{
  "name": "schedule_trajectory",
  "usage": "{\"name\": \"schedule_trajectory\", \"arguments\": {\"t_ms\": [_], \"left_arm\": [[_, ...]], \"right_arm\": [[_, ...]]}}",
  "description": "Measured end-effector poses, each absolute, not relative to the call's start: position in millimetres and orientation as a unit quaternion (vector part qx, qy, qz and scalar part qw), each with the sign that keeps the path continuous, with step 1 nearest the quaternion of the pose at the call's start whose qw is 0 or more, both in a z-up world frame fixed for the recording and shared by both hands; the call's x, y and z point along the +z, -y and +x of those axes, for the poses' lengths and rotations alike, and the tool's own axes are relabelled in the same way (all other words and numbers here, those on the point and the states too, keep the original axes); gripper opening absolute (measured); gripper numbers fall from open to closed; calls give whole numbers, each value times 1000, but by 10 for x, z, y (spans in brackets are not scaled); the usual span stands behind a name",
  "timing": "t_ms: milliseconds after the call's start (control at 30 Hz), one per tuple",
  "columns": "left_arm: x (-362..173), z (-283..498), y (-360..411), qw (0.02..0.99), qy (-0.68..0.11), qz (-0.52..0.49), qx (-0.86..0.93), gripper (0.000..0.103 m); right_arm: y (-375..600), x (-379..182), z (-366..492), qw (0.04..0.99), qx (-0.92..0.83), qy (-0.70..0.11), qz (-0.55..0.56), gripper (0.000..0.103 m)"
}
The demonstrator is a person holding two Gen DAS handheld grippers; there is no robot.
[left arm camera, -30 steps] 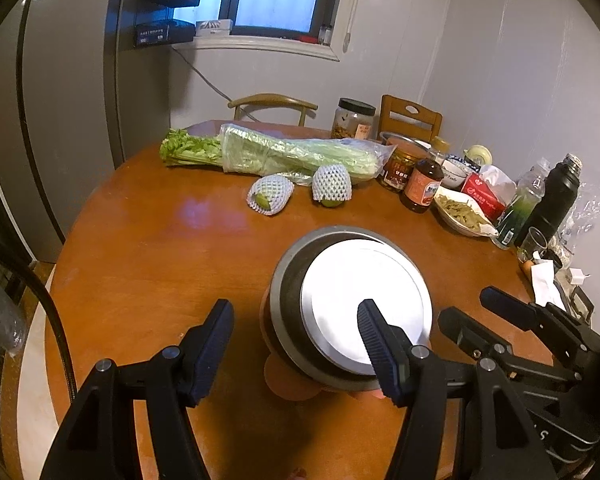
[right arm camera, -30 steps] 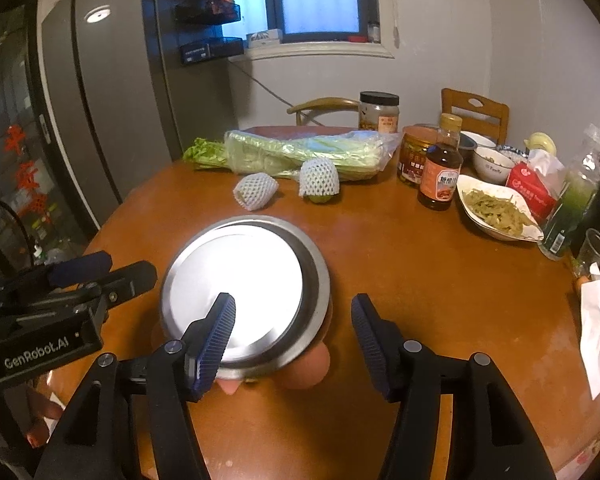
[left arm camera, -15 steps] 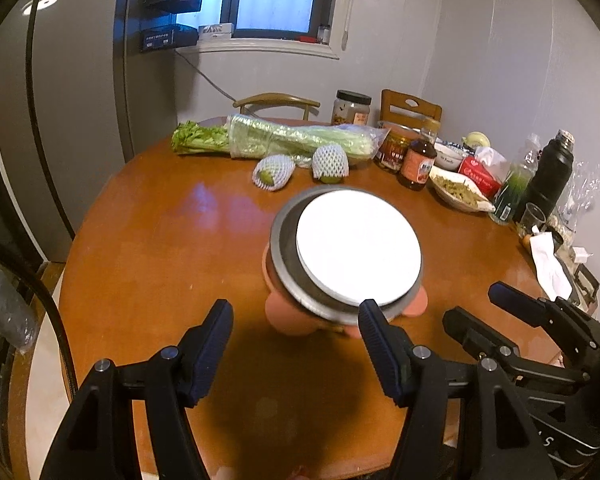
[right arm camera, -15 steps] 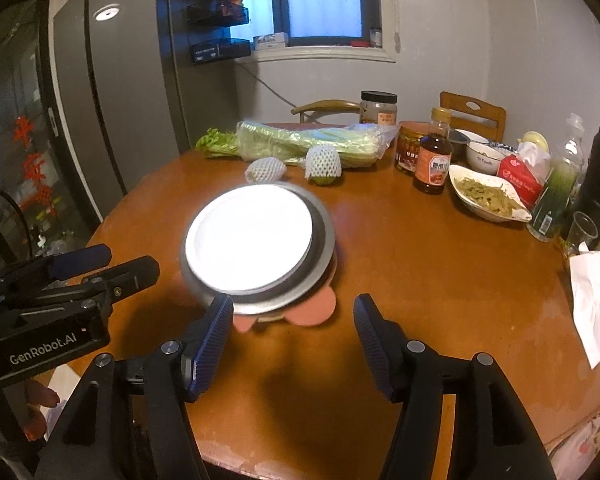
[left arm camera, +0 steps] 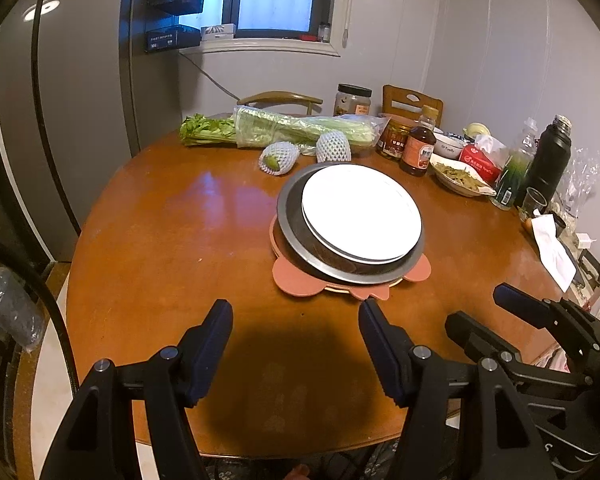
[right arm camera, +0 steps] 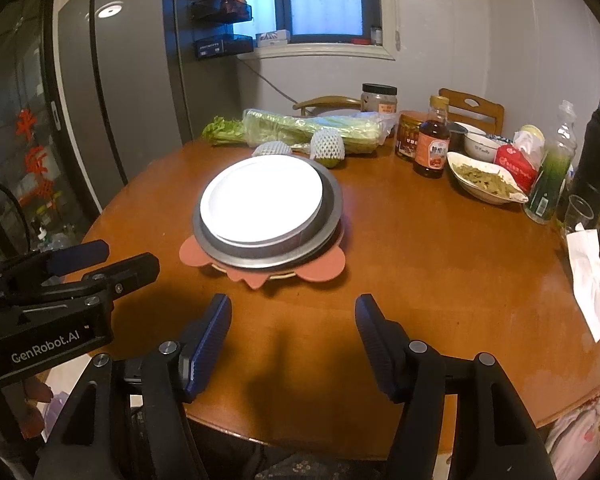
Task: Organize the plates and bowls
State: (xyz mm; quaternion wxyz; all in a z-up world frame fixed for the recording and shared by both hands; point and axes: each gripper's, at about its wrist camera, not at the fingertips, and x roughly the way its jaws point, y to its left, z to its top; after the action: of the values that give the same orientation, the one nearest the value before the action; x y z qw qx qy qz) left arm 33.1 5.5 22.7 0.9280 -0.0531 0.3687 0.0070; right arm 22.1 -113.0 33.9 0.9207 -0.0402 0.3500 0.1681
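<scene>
A: Where's the L gripper (left arm camera: 296, 350) rn?

B: Over the near edge of the round wooden table (left arm camera: 172, 248), pointing down at a slant toward the stack. Jaws apart, nothing btwn them, just bare tabletop and shadow. From the R cam you see it (right arm camera: 104, 258) from the side, low left, tips aimed at the stack but well short of it.

A: And the R gripper (right arm camera: 294, 344)?

B: Same pose, beside the L one on its right side, also tilted down over the near edge. Its jaws have just been opening a bit wider; nothing btwn the pads. In the L cam it (left arm camera: 488, 312) shows at lower right, tips pointing across the table.

A: So nothing's held?

B: Nope. Both stand empty, clear of the dishes.

A: Where are the plates?

B: Mid-table. White plate (left arm camera: 362, 216) on top, sitting off-centre inside a wider grey metal dish (left arm camera: 296, 224), that on a pink mat (left arm camera: 296, 280) w/ lobed edges. A thin pale rim peeks out btwn dish and mat; can't tell what it is.

A: Other stuff?

B: Far side: bagged celery (left arm camera: 300, 130), two net-wrapped fruits (left arm camera: 332, 146) just behind the stack, sauce bottle (left arm camera: 418, 146), a white bowl of greens (left arm camera: 460, 176), black flask (left arm camera: 548, 158) at the right. A hand shows partly under the L gripper in the R cam, too cut off to say more.
</scene>
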Motion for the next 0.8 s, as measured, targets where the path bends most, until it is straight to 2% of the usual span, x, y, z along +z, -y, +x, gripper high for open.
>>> {"name": "schedule_trajectory", "arguments": {"t_ms": [800], "left_arm": [[47, 220, -87, 921, -384, -57, 16, 65]], "right_arm": [[1135, 165, 57, 921, 153, -357, -37, 67]]}}
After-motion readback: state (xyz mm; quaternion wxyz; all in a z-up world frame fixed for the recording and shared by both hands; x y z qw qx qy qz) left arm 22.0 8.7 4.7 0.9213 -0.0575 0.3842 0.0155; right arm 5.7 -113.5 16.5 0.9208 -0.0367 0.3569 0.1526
